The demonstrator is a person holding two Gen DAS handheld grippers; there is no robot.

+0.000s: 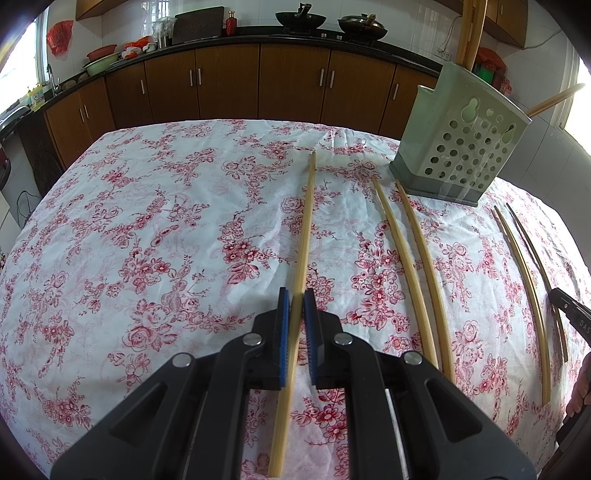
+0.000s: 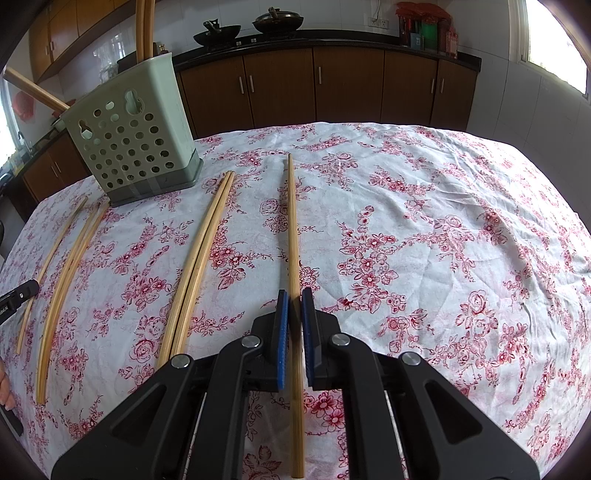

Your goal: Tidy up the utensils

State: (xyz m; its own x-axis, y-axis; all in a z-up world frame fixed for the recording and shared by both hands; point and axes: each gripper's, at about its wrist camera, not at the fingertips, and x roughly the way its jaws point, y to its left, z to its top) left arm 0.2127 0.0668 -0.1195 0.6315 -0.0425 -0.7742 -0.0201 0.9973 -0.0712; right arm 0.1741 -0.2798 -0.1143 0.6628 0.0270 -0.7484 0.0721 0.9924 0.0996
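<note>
My left gripper [image 1: 296,301] has its blue pads closed around a bamboo chopstick [image 1: 304,236] that lies on the floral tablecloth. My right gripper [image 2: 294,301] has its pads closed around another chopstick [image 2: 293,229] the same way. A pale green perforated utensil holder [image 1: 461,147] stands at the far right in the left wrist view and at the far left in the right wrist view [image 2: 136,136]; it holds a few upright chopsticks [image 2: 144,29] and a leaning wooden handle [image 2: 33,90]. More loose chopsticks lie between the grippers [image 1: 410,266] [image 2: 199,258].
Further chopsticks lie near the table's edges [image 1: 524,280] [image 2: 66,273]. The other gripper's tip shows at the frame edges [image 1: 569,310] [image 2: 16,295]. Brown kitchen cabinets [image 1: 258,81] with woks on the counter stand behind the table.
</note>
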